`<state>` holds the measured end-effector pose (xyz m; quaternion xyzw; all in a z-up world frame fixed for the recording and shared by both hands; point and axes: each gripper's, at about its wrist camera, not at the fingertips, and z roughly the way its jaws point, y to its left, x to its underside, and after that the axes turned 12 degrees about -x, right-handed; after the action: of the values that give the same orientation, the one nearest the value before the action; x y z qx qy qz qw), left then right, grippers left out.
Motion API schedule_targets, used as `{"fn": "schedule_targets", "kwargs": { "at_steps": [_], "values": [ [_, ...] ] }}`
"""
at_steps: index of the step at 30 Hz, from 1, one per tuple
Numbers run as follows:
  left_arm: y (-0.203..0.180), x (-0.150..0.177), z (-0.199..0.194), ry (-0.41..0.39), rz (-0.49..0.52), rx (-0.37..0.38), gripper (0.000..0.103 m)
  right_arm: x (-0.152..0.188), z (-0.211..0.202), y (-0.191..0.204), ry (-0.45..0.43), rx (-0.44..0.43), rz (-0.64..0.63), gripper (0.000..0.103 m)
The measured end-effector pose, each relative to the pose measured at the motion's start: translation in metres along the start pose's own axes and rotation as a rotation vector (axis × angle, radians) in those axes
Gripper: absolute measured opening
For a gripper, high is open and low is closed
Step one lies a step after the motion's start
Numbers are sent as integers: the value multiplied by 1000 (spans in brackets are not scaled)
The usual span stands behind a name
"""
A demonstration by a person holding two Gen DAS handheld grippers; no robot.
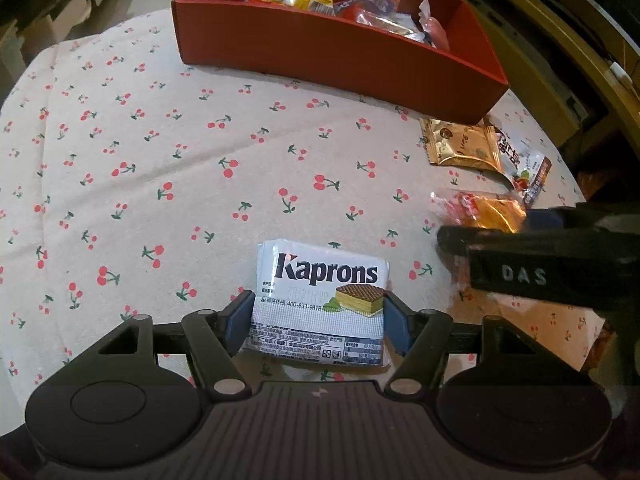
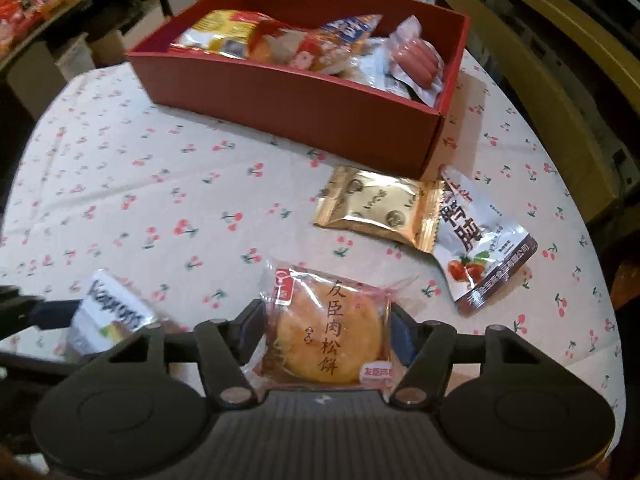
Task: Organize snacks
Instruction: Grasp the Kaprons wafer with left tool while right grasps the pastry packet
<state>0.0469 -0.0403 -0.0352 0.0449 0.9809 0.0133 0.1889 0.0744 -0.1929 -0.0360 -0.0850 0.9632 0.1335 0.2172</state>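
Note:
My left gripper (image 1: 318,316) is shut on a white Kaprons wafer pack (image 1: 324,280), its blue pads pressing the pack's two sides just above the cherry-print tablecloth (image 1: 160,160). That same pack shows blurred at the lower left of the right wrist view (image 2: 112,312). My right gripper (image 2: 326,328) is shut on a clear-wrapped round pastry pack (image 2: 328,340), held by its side edges. A red open box (image 2: 300,100) stands at the far side of the table with several snack packs inside. A gold packet (image 2: 376,208) and a white pouch (image 2: 480,248) lie in front of the box's right corner.
The table edge curves away at the right, with wooden furniture (image 2: 560,80) beyond it. A shelf with more snacks (image 2: 40,0) stands at the far left. Bare tablecloth spreads between the grippers and the box.

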Motion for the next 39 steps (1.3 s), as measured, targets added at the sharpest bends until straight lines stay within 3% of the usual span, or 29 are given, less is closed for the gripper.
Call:
{"fn": "schedule_targets", "kwargs": {
  "at_steps": [17, 39],
  "values": [
    [12, -26, -5, -54, -56, -9, 73, 1, -23, 10, -93, -46, 0, 68],
    [2, -50, -15, -158, -18, -96, 73, -20, -30, 9, -163, -28, 5, 69]
  ]
}}
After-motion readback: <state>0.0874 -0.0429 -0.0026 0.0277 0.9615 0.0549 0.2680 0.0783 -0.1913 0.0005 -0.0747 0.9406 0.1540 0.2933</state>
